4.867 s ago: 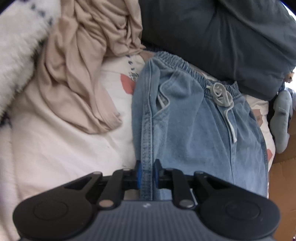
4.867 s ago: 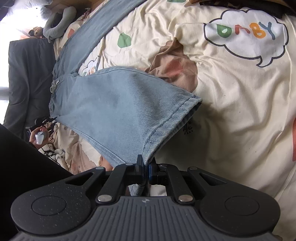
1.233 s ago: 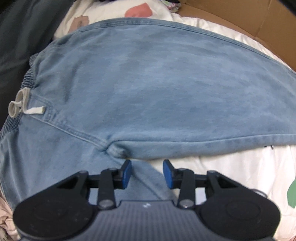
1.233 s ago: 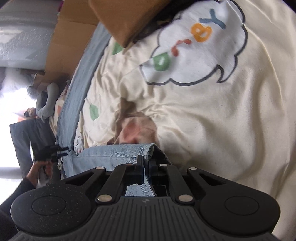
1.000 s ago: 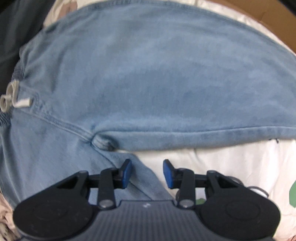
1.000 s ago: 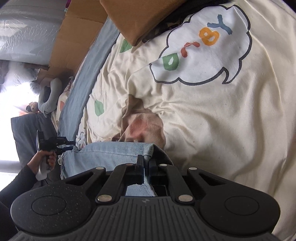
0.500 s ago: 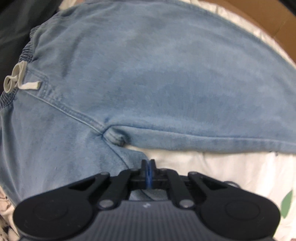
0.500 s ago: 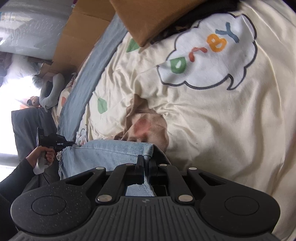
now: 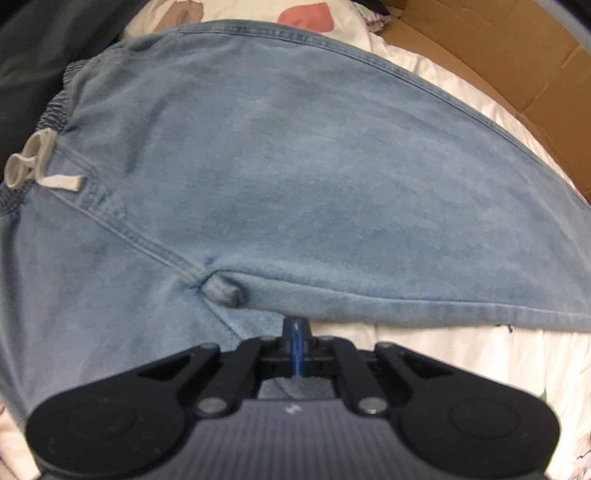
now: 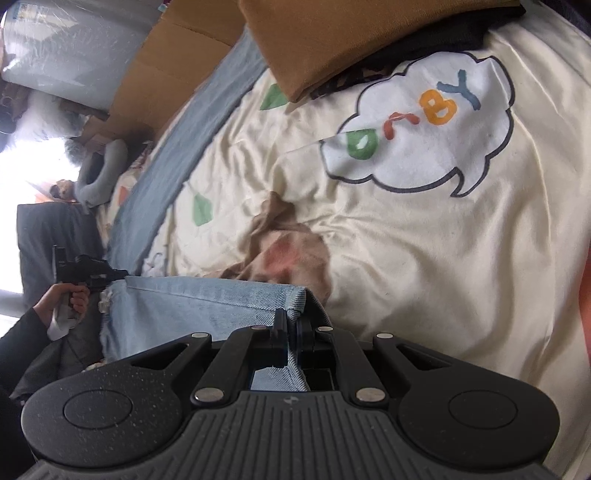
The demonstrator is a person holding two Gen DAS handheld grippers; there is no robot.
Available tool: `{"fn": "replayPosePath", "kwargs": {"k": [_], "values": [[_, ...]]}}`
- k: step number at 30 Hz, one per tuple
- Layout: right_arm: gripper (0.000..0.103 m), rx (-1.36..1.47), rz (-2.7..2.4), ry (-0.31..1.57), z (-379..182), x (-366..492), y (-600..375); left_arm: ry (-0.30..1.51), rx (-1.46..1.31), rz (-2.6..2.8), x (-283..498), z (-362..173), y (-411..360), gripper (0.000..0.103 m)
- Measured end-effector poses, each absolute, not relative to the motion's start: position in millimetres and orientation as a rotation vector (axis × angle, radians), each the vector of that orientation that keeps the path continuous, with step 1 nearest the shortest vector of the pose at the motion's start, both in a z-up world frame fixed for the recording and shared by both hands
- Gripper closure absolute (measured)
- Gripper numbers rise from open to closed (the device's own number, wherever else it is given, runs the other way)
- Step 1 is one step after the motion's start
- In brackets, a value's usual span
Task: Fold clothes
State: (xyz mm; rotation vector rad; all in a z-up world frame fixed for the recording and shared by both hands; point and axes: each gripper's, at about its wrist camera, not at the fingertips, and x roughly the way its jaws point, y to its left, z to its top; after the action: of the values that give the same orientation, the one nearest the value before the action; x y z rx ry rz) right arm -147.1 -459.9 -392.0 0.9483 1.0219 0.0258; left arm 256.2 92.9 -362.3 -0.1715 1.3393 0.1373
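Light blue jeans (image 9: 295, 177) with an elastic waist and a grey drawstring (image 9: 33, 162) lie spread on a cream bedspread (image 9: 461, 354). My left gripper (image 9: 296, 328) is shut on the jeans' inner leg edge just below the crotch seam. In the right wrist view my right gripper (image 10: 291, 325) is shut on the hem of the near jeans leg (image 10: 207, 306), held just above the bedspread (image 10: 424, 258). The far leg (image 10: 177, 147) lies stretched out flat. The left gripper (image 10: 88, 275) also shows there at the far end of the near leg.
A brown cardboard box (image 9: 517, 62) borders the bed on the far side. A dark garment (image 9: 44, 55) lies past the waistband. A brown cushion (image 10: 351, 33), a grey plush toy (image 10: 103, 170) and a plastic-wrapped roll (image 10: 74, 48) sit around the bed.
My left gripper was open over the crotch a second ago; it has closed on the inner leg edge. My right gripper keeps its hold on the hem and has shifted only slightly.
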Motion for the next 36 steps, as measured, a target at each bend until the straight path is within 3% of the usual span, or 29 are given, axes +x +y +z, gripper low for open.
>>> {"fn": "replayPosePath", "kwargs": {"k": [4,7,10,11,17,20,28,36], "values": [[0.101,0.904,-0.046,1.051,-409.3,-138.6,-456.6,1.324,-0.173,0.173,253.9,-381.9,87.8,0.1],[0.101,0.856,-0.08,1.074,-419.7,-132.6,-452.6,1.305,-0.182,0.158,251.8,-381.1,82.2,0.09],[0.101,0.849,-0.11,1.095,-426.1,-129.3,-451.8,1.24,-0.175,0.117,248.6,-363.2,84.0,0.072],[0.101,0.845,-0.12,1.102,-426.4,-128.5,-451.7,1.22,-0.177,0.116,247.6,-356.1,89.1,0.07],[0.089,0.762,-0.164,1.137,-412.9,-126.2,-450.3,1.127,-0.203,0.19,242.9,-322.8,139.4,0.071],[0.089,0.709,-0.163,1.122,-399.7,-128.4,-451.7,1.109,-0.21,0.233,241.4,-315.0,163.8,0.072],[0.089,0.686,-0.115,1.078,-378.9,-124.8,-444.8,1.145,-0.216,0.21,231.8,-348.0,171.0,0.072],[0.089,0.657,-0.01,1.143,-396.9,-110.3,-407.5,1.165,-0.212,0.211,220.9,-384.2,162.9,0.072]]}}
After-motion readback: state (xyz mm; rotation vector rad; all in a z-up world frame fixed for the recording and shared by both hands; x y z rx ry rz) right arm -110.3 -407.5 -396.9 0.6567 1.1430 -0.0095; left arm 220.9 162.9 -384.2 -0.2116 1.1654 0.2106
